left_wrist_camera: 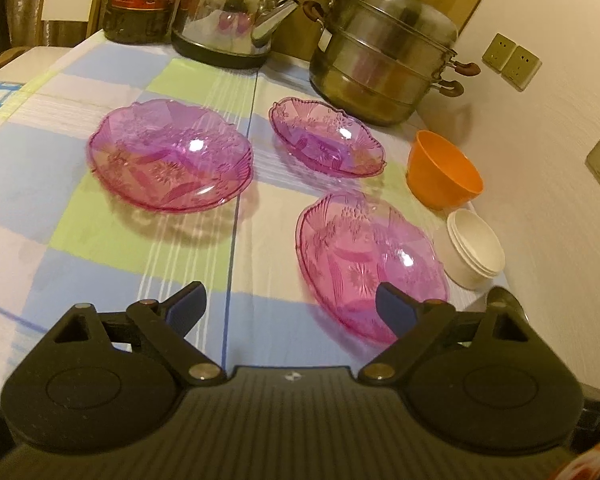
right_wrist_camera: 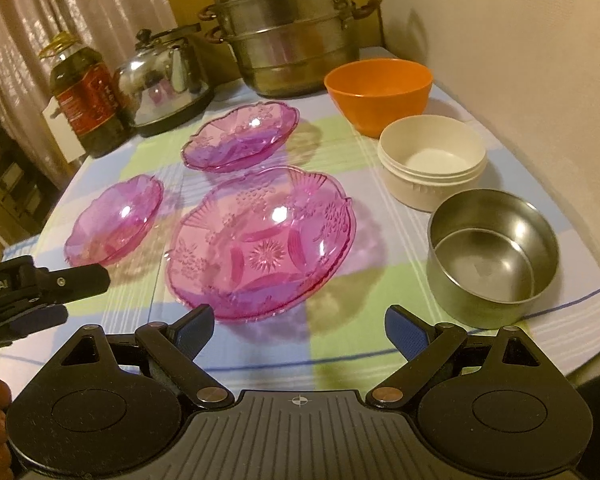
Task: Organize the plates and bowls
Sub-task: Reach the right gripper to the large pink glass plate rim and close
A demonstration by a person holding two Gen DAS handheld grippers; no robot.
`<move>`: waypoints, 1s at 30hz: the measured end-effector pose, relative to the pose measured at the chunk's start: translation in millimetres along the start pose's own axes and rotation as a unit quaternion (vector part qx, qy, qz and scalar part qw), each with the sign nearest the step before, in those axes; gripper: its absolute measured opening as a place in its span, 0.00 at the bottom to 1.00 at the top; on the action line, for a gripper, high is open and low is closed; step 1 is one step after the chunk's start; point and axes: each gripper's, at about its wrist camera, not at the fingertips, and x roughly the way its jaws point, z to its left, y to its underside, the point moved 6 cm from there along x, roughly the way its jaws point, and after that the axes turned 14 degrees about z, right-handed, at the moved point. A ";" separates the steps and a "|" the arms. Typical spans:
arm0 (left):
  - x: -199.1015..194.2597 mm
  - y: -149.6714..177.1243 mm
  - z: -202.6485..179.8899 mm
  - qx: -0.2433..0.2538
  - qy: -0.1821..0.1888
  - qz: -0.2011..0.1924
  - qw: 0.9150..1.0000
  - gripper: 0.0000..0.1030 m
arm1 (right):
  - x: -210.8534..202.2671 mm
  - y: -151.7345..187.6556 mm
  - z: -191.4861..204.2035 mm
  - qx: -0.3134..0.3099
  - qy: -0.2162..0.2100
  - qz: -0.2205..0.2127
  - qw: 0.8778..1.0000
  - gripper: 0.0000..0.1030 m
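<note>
My left gripper [left_wrist_camera: 290, 304] has its fingers spread wide, with nothing between them and nothing touched; the blue pad of one finger [left_wrist_camera: 392, 304] sits in front of the near rim of the nearest pink plate [left_wrist_camera: 370, 256], though I cannot tell that it makes contact. My right gripper [right_wrist_camera: 300, 330] is just as wide apart and empty, hanging over the checked tablecloth [right_wrist_camera: 340, 340] just short of that same large plate, which lies flat, clear pink glass with pressed flower and starburst patterns and a scalloped edge. Two more pink plates of the same kind lie farther out, one to the left [left_wrist_camera: 170, 156] and a smaller-looking one [left_wrist_camera: 326, 138] nearer the steel steamer pot [left_wrist_camera: 384, 52]. Along the wall side the bowls stand in a row, each apart from the next: the orange bowl [right_wrist_camera: 378, 90] farthest, the white bowl [right_wrist_camera: 432, 162] in the middle, the steel bowl [right_wrist_camera: 492, 256] nearest, all upright and empty. A kettle [left_wrist_camera: 232, 12] and a bottle of oil [right_wrist_camera: 86, 100] stand at the far edge of the table.
</note>
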 end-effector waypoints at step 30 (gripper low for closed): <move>86.3 -30.3 1.5 -0.002 0.033 0.022 0.999 0.31 | 69.4 -33.3 -24.7 0.088 -0.031 0.011 0.996 0.34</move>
